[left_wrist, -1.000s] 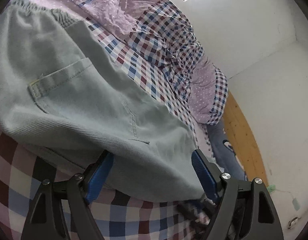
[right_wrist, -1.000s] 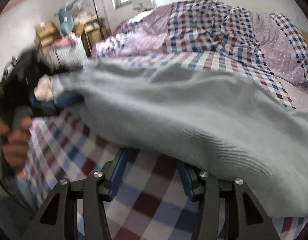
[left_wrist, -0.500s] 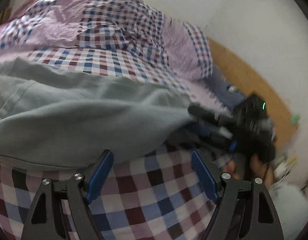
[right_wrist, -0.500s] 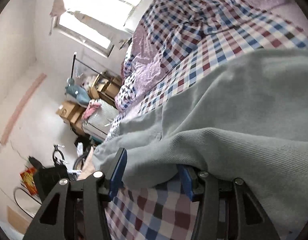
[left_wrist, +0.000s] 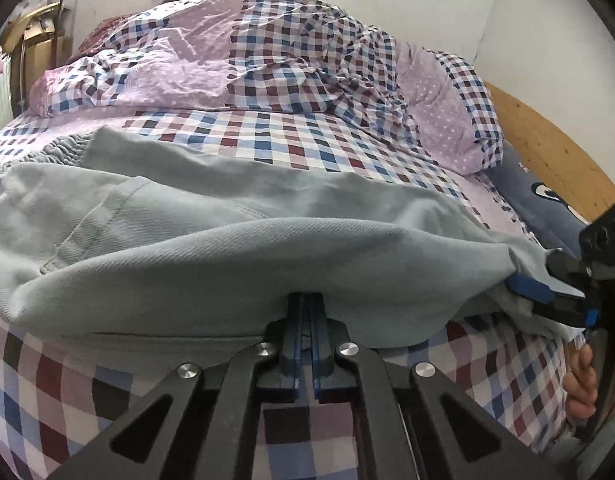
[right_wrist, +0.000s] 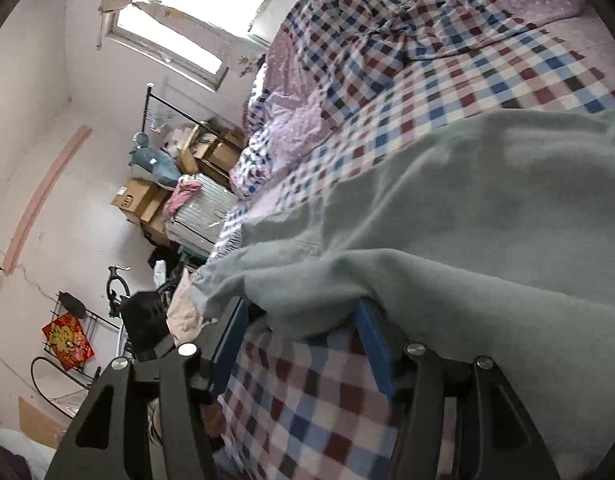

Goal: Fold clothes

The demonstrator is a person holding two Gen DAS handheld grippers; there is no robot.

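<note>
No legible brand or label on the garment. A red square decoration (right_wrist: 68, 339) hangs at the far wall with a gold character on it, too small to read.

Pale grey-green trousers (left_wrist: 235, 240) lie across the checked bedsheet (left_wrist: 315, 148), near the bed's front edge. Long axis runs side to side in the left wrist view: elastic waistband (left_wrist: 47, 152) at the left, the other end at the right. A stitched pocket faces up at the left.

Left tool (left_wrist: 305, 312): blue fingers pressed together, pinching the near folded edge of the trousers.

Right tool (right_wrist: 299, 332): fingers spread, with a bunched lobe of the trousers lying between them; not clamped. In the left wrist view it sits at the trousers' right end, with a hand (left_wrist: 587, 376) on its grip.
</note>
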